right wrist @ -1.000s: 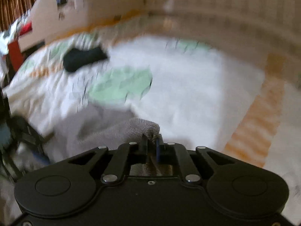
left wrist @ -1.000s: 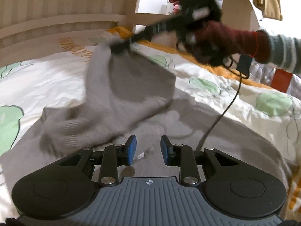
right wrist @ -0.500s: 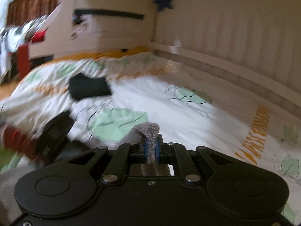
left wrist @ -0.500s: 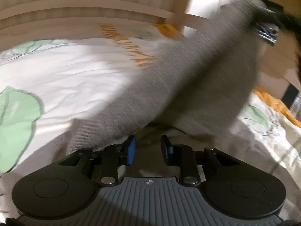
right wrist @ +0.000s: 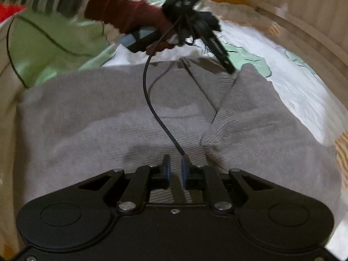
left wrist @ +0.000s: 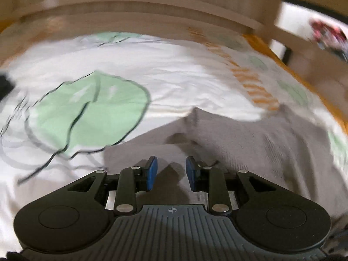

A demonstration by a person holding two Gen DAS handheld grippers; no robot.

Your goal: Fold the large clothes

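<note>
Ribbed grey knit sweater [right wrist: 113, 117] flat on leaf-print sheet [left wrist: 91, 113], left gripper [left wrist: 169, 171] fingers parted empty, right gripper [right wrist: 174, 169] fingers opening, empty.

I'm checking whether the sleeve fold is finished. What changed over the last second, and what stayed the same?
The right gripper carried a pinched fold of the grey sweater up and across, then came down; its jaws are now opening, with nothing between them, so the cloth is let go. The sleeve now lies folded over the body. The left gripper swung aside. Unchanged: the left gripper's jaws stay apart and empty, and the sweater remains on the leaf-print bedspread.
</note>
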